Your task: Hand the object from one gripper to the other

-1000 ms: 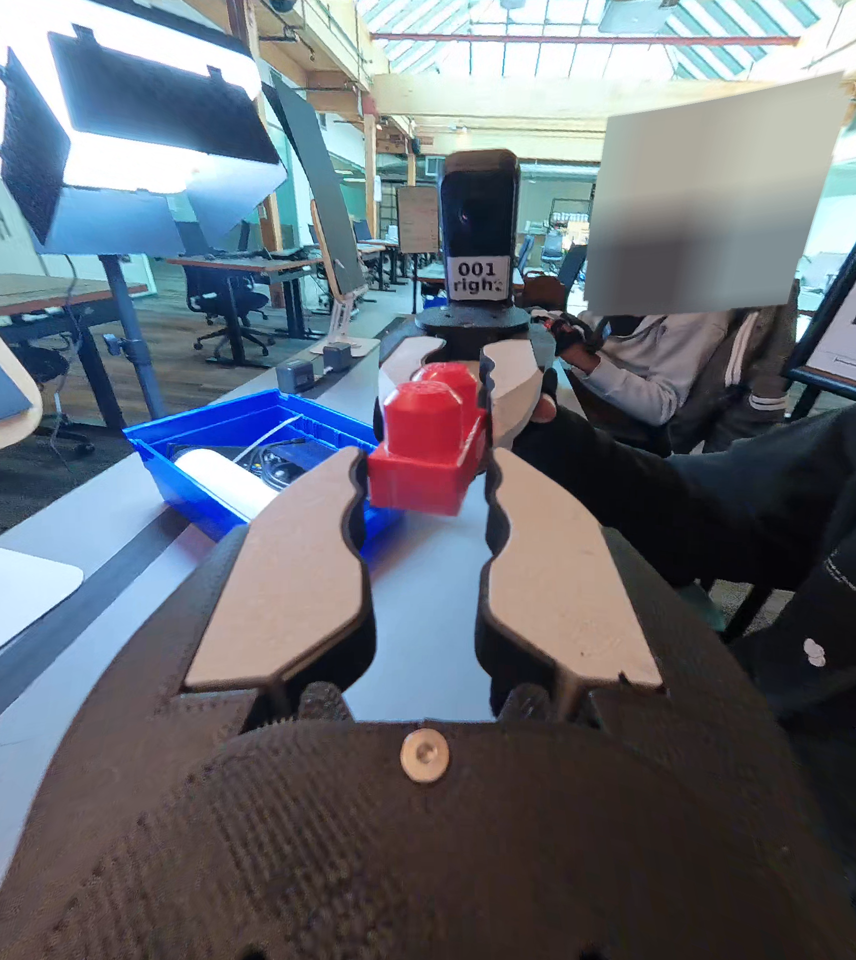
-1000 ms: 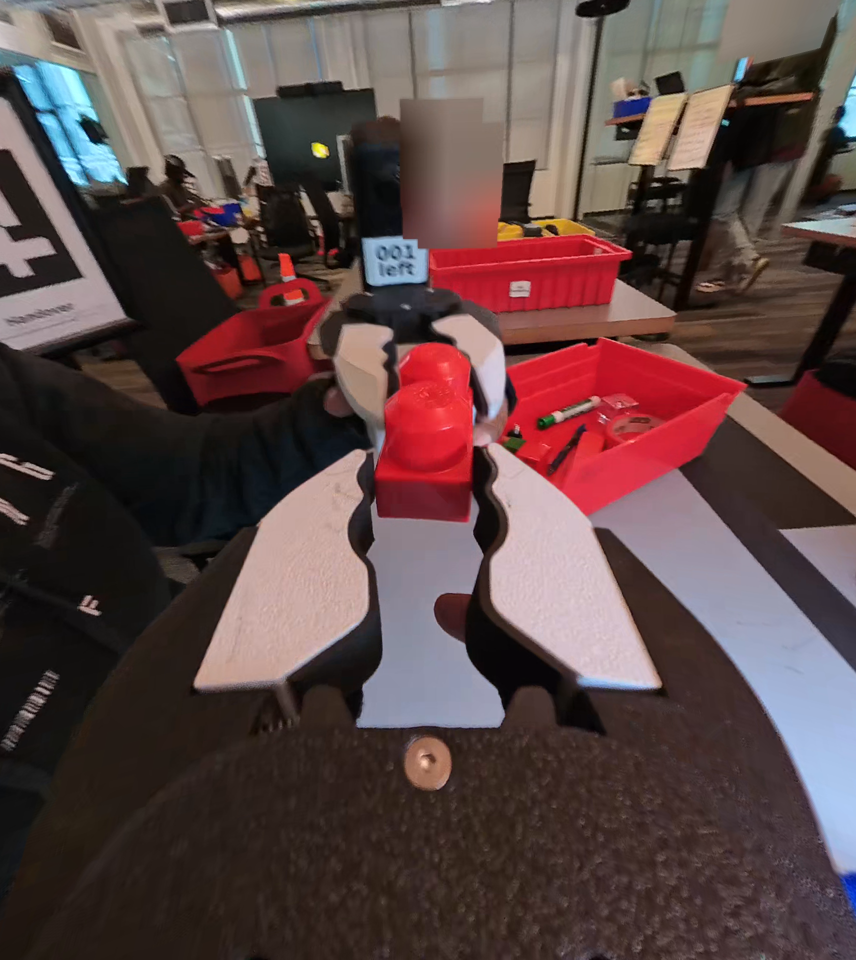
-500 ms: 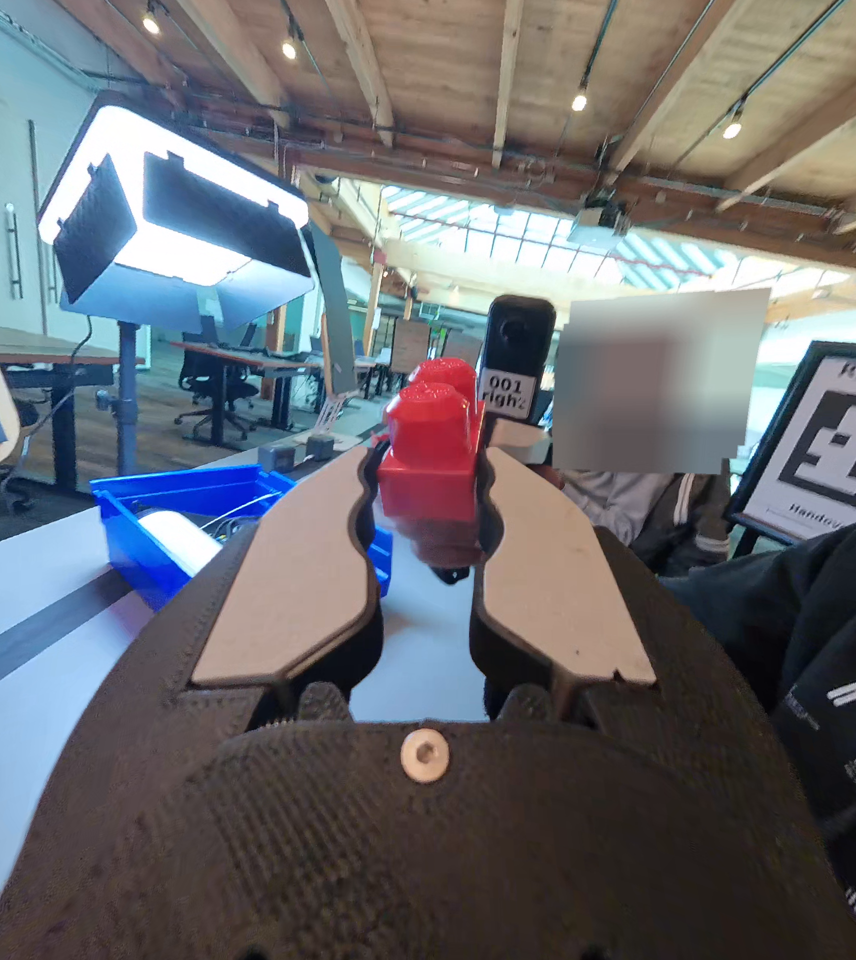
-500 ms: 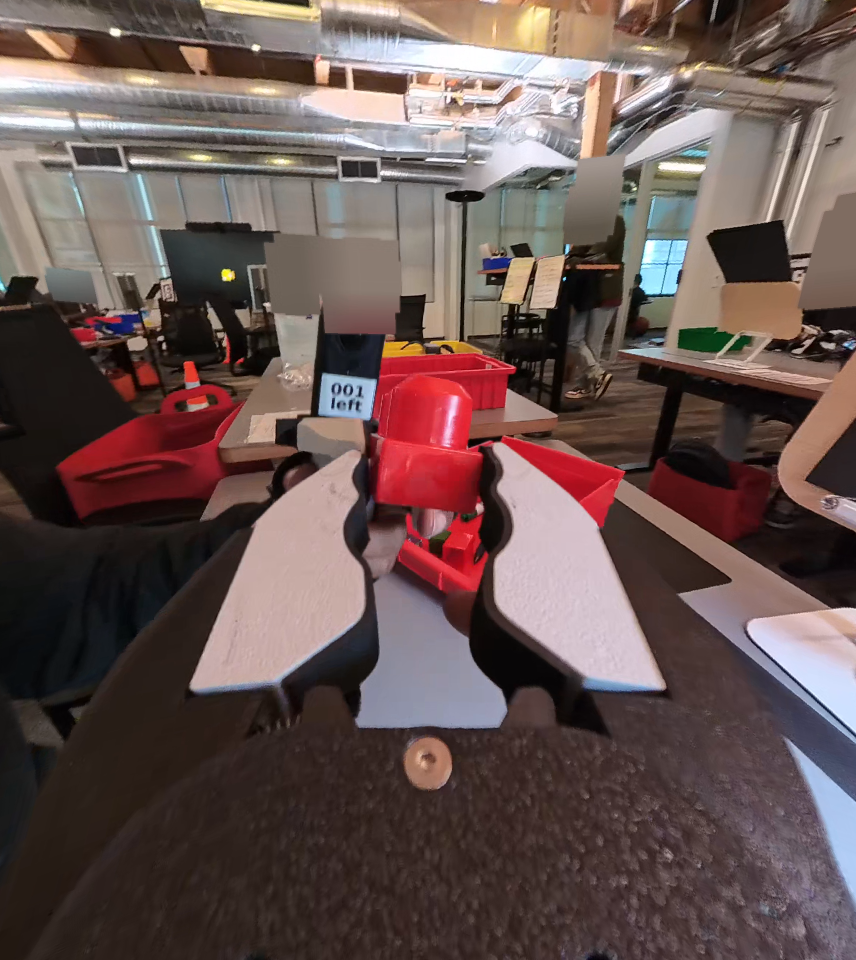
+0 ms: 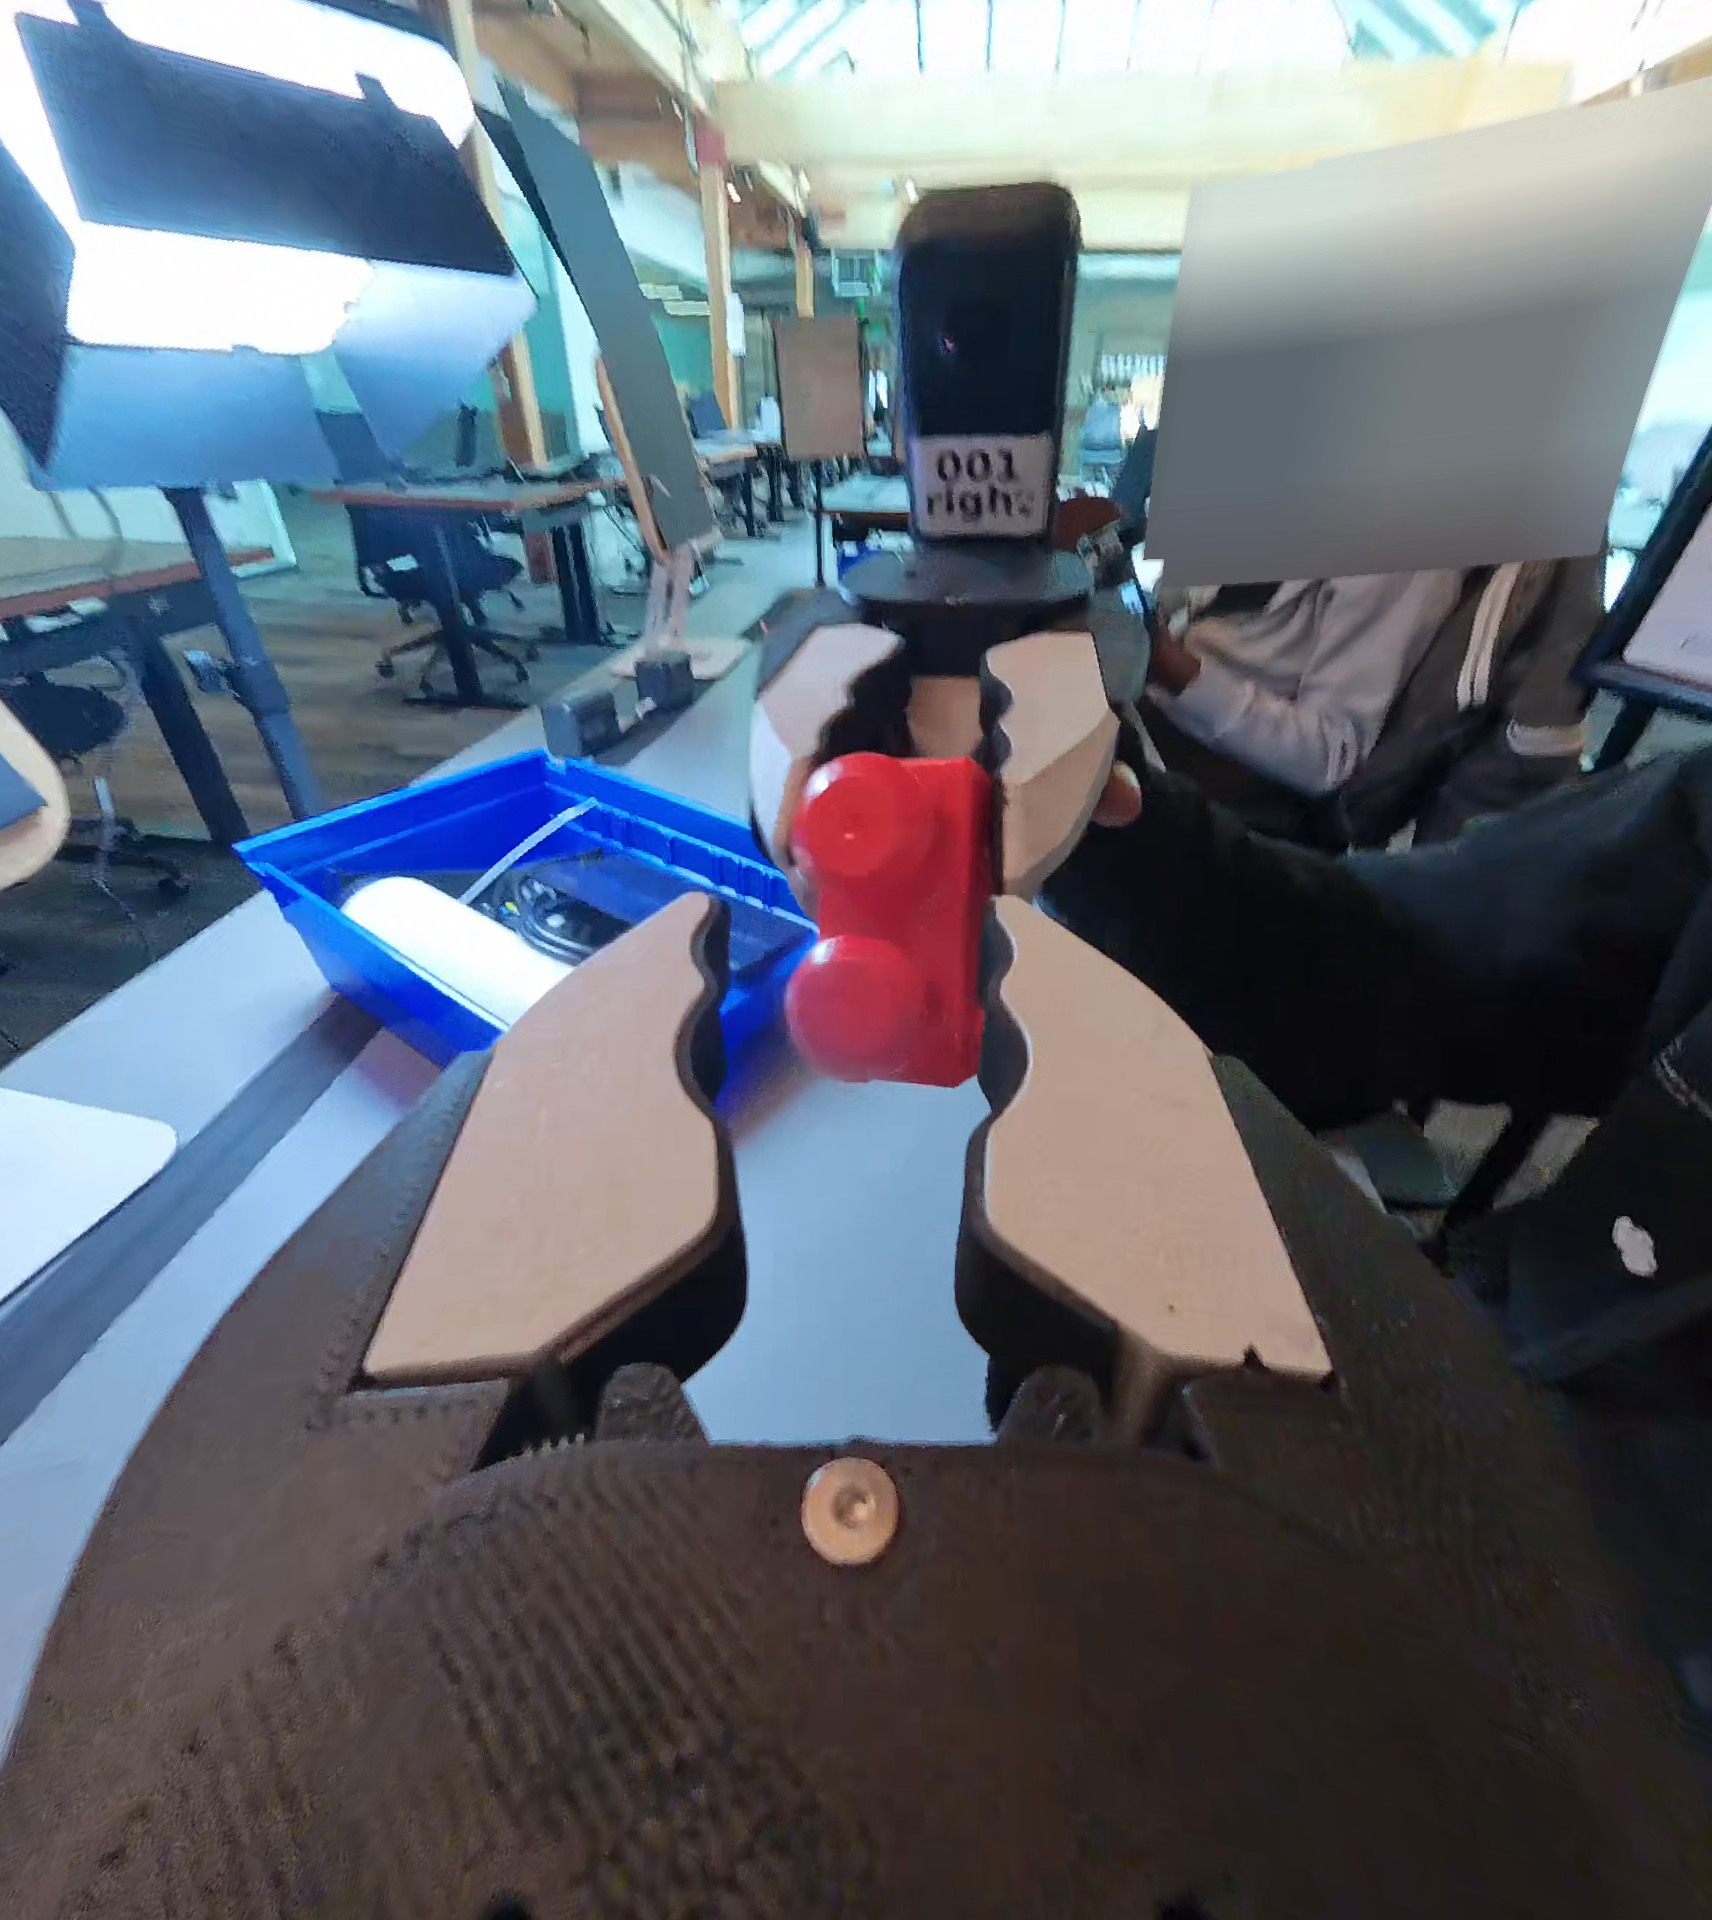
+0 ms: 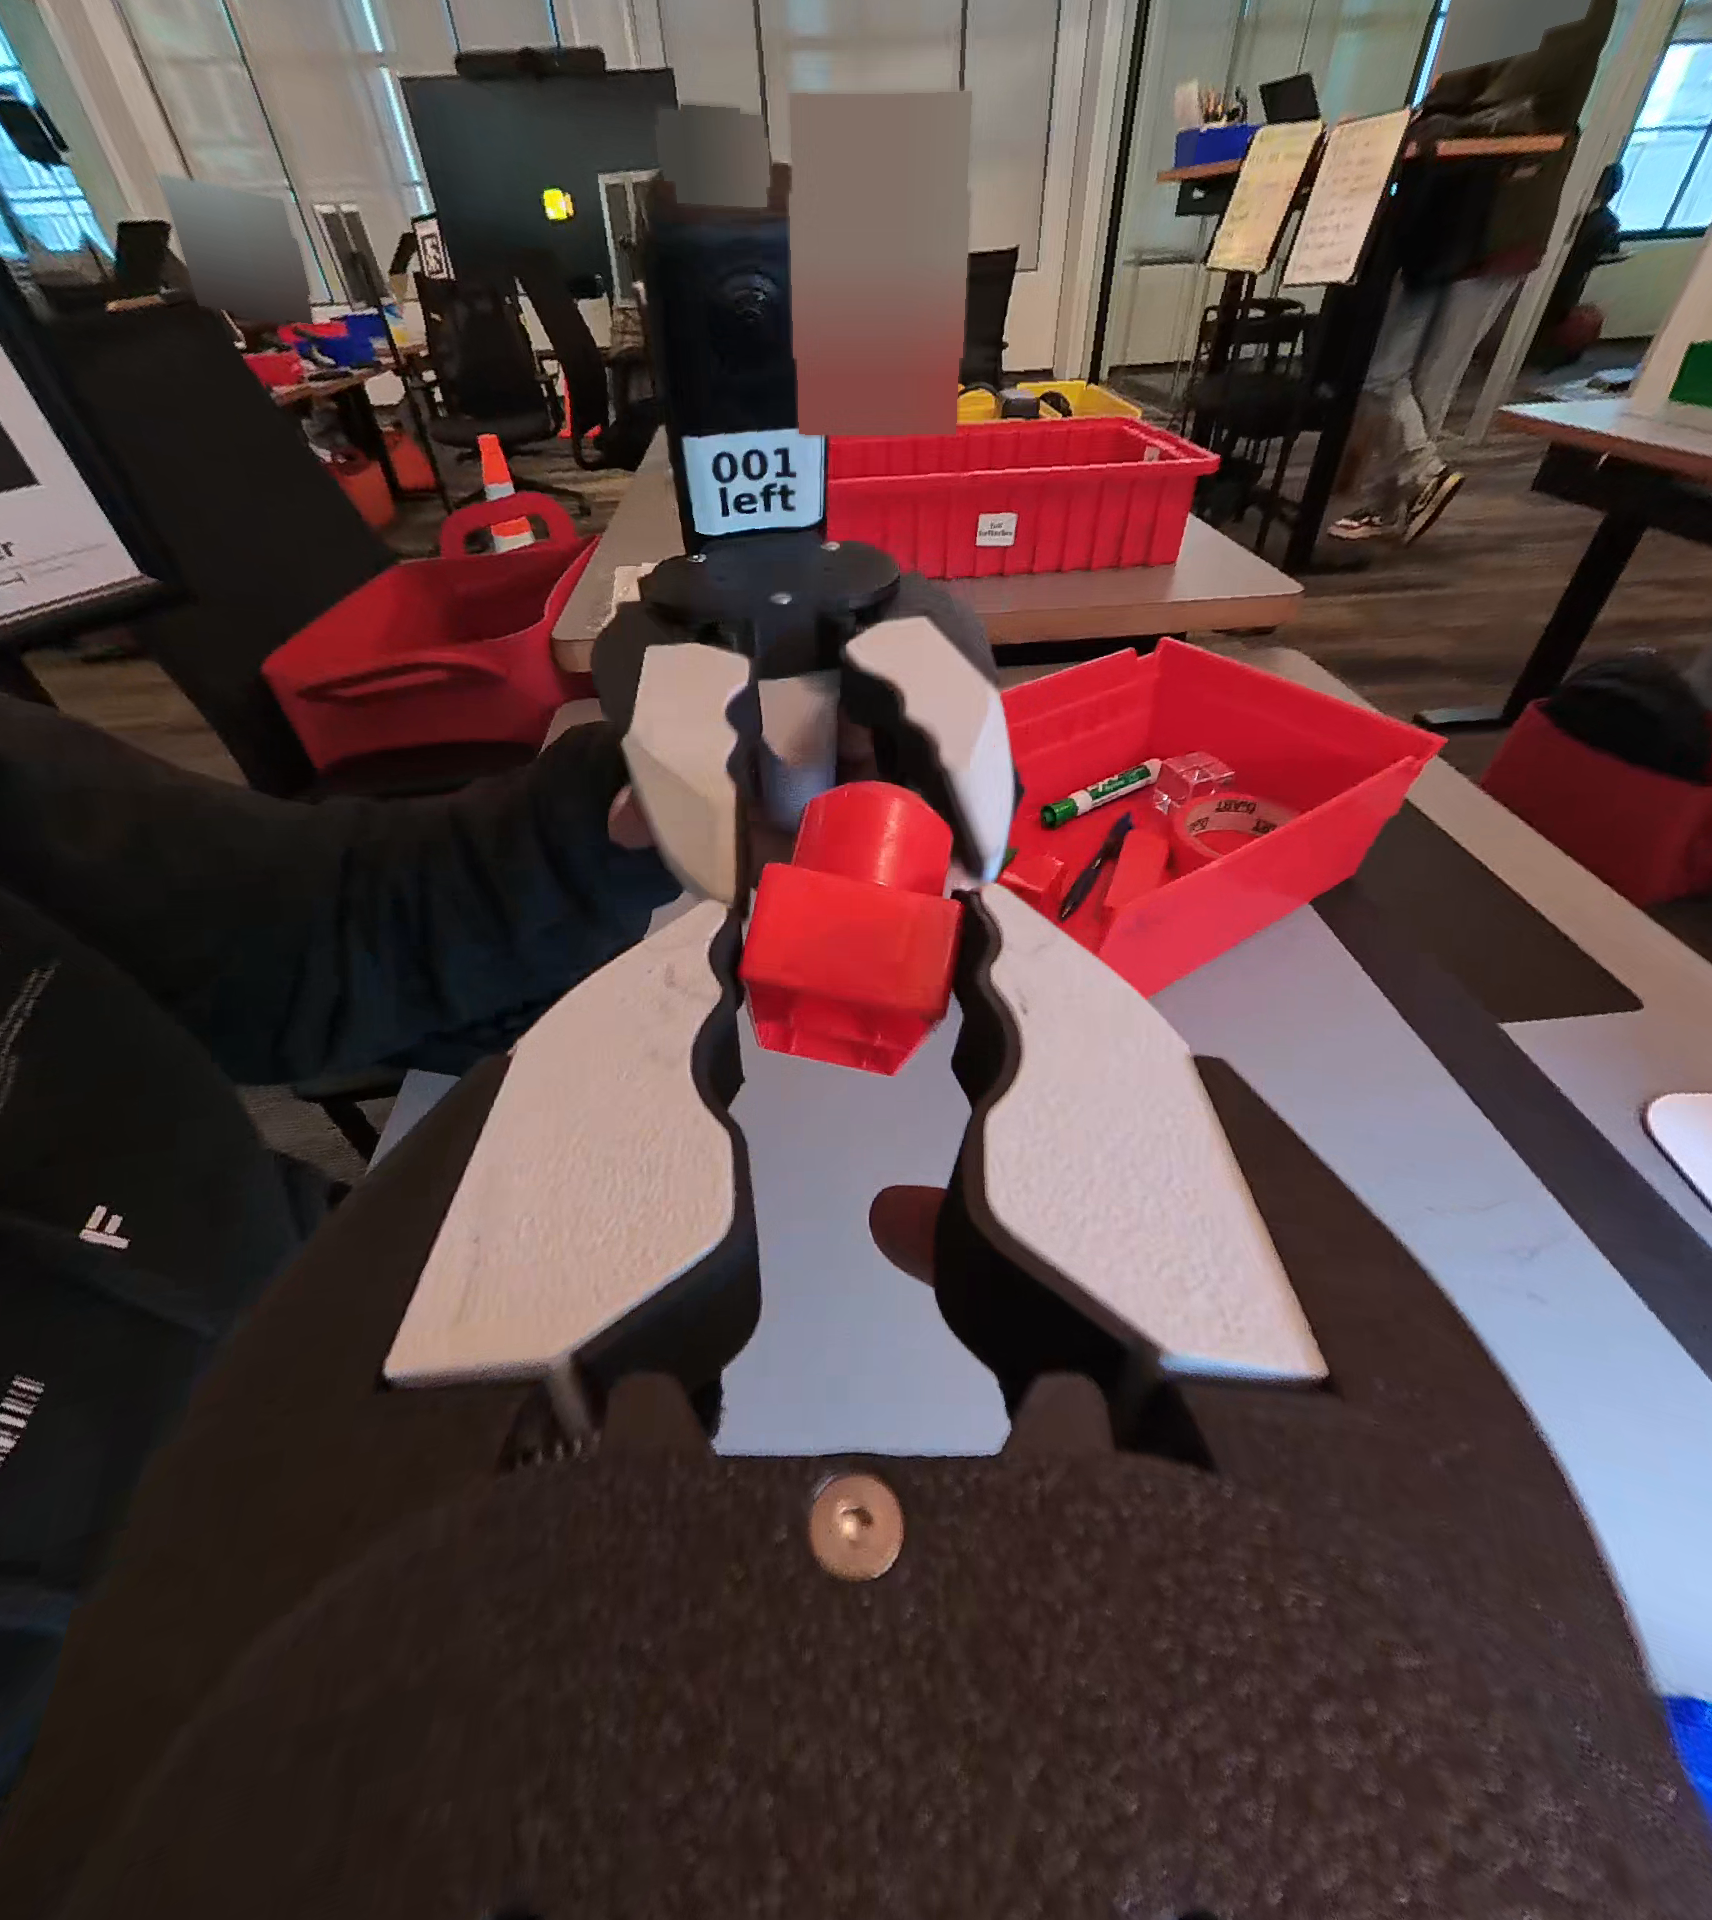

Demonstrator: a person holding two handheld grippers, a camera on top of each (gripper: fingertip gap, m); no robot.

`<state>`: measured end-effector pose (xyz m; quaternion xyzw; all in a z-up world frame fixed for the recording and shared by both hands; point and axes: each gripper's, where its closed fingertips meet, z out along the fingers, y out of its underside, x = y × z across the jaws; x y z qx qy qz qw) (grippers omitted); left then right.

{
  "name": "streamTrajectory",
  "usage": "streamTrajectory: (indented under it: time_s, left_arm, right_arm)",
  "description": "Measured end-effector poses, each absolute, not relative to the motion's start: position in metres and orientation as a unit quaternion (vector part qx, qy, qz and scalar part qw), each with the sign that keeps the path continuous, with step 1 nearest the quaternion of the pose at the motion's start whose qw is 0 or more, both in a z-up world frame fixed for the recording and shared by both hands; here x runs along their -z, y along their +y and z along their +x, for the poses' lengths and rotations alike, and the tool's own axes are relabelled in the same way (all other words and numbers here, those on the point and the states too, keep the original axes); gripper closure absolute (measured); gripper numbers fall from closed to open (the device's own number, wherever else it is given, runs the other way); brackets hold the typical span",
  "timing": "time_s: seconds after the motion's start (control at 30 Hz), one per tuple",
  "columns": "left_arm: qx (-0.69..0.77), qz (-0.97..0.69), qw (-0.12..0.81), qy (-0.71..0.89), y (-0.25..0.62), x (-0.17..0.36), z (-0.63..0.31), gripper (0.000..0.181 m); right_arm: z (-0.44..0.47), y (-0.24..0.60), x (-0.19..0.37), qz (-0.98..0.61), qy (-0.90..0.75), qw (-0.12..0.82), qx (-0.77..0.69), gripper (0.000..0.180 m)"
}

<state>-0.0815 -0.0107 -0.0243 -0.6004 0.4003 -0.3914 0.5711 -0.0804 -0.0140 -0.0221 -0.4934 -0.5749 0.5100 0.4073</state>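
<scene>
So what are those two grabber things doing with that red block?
A person holds a gripper in each hand and is passing a red block between them, above a grey table. The right gripper is clamped on one end of the block. The left gripper faces it with its fingers open around the other end, so only the right one grips it now.
</scene>
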Motion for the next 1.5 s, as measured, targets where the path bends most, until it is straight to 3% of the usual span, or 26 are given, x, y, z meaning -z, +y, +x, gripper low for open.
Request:
streamTrajectory:
  time_s: [0.17, 0.3, 0.53, 0.63, 0.77, 0.97, 1.17, 1.37, 1.5]
  left_arm:
    - [0.375, -0.613, 0.555, 0.42, -0.009, 0.041, -0.065, 0.143]
    - [0.415, -0.6, 0.574, 0.372, -0.004, 0.028, -0.064, 0.144]
    - [0.507, -0.651, 0.499, 0.263, 0.01, 0.029, -0.079, 0.145]
    - [0.542, -0.656, 0.47, 0.235, 0.01, 0.029, -0.079, 0.148]
    - [0.549, -0.667, 0.451, 0.223, 0.01, 0.033, -0.075, 0.148]
    - [0.519, -0.646, 0.486, 0.279, 0.003, 0.027, -0.075, 0.148]
    - [0.287, -0.597, 0.623, 0.416, -0.009, 0.012, -0.089, 0.122]
    - [0.117, -0.594, 0.62, 0.499, -0.003, 0.037, -0.089, 0.11]
    - [0.072, -0.57, 0.617, 0.537, -0.007, 0.045, -0.08, 0.117]
  right_arm:
    - [-0.08, -0.016, 0.017, -0.482, -0.568, 0.41, -0.526, 0.142]
    - [-0.078, -0.004, -0.002, -0.453, -0.537, 0.497, -0.51, 0.141]
    - [-0.079, 0.006, 0.012, -0.354, -0.634, 0.655, -0.209, 0.11]
    - [-0.087, 0.013, 0.029, -0.339, -0.665, 0.657, -0.108, 0.099]
    - [-0.093, 0.016, 0.028, -0.325, -0.643, 0.686, -0.105, 0.106]
    - [-0.087, 0.012, 0.025, -0.359, -0.636, 0.65, -0.209, 0.106]
    - [-0.08, 0.015, 0.027, -0.469, -0.582, 0.504, -0.432, 0.106]
    - [-0.09, -0.007, 0.037, -0.523, -0.56, 0.375, -0.522, 0.106]
    - [-0.094, -0.011, 0.046, -0.546, -0.562, 0.345, -0.518, 0.106]
